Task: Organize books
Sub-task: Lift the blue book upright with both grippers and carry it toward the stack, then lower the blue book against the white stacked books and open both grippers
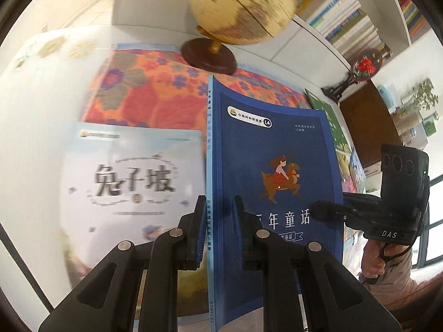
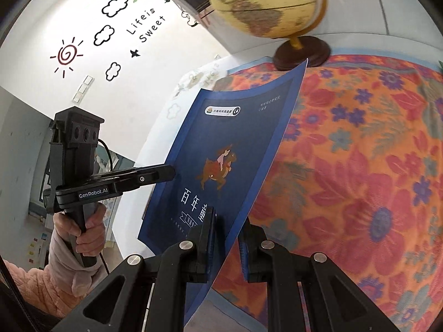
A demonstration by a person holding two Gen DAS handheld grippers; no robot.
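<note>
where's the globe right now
The globe stands at the far edge of the floral cloth, top centre in both wrist views, just beyond the blue book.

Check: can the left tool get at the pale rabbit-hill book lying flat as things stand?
Probably not yet. The left tool is shut on the blue book's spine edge, with the right tool clamped on its other side. The pale book lies uncovered beside it.

Blue book [image 1: 277, 166] showing "百年童话", badge "L4". Pale book [image 1: 133, 182] showing "兔子坡". Right gripper [image 1: 326, 211] bearing "DAS"; left gripper [image 2: 169, 173] "GenRobot.AI". Wall decal [image 2: 145, 25] reading "Life is Sweet".
</note>
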